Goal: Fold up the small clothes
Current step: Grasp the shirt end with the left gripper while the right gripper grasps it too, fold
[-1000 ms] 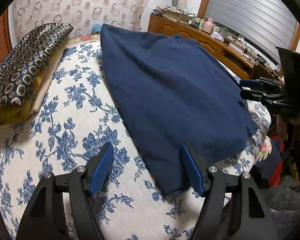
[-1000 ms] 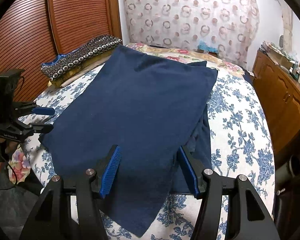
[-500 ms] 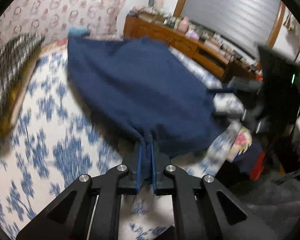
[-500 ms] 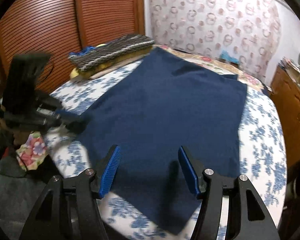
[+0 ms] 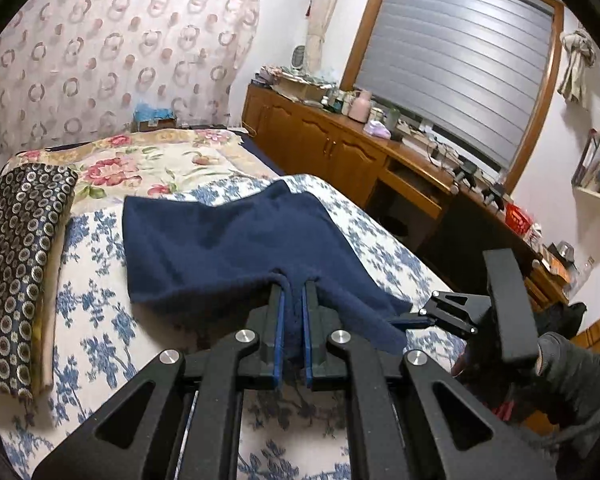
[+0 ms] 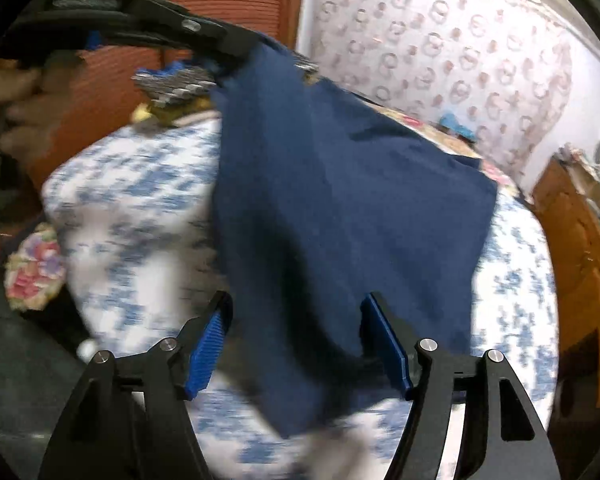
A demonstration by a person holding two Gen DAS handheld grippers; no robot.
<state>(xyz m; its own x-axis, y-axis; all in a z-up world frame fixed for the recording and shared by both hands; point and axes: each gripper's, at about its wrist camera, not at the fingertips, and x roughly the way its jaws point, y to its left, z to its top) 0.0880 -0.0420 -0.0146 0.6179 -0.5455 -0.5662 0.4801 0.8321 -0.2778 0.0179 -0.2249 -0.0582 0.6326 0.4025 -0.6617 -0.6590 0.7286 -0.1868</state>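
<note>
Bedroom scene: a bed [image 5: 112,320] with a blue-flowered white sheet takes up most of both views, with a patterned curtain [image 5: 120,60] behind it and a wooden cabinet [image 5: 340,152] along its far side.

Left gripper [image 5: 293,292] points downward over the near edge of the bed. Its jaws are pressed nearly together, pinching a fold of the navy cloth [image 5: 228,248] between the blue pads. From the right wrist view this same gripper [image 6: 224,62] sits high at upper left, and the pinched corner hangs up off the sheet, the cloth [image 6: 340,200] sloping from there down to the bed.

Right gripper [image 6: 296,340] also points downward, over the near hem of the cloth. Its jaws have just been opening and stand spread wide; the cloth lies between the fingers [image 6: 384,340] but the pads do not press on it. In the left wrist view the right gripper [image 5: 412,322] shows at the right, tips at the cloth's near corner, with a dark-sleeved hand behind it.

Far end of the cloth lies flat on the sheet. A folded dark patterned fabric [image 5: 20,260] rests along the left edge of the bed, well apart from the cloth. Bare sheet lies open on both sides of the cloth. Right wrist view is motion-blurred.
</note>
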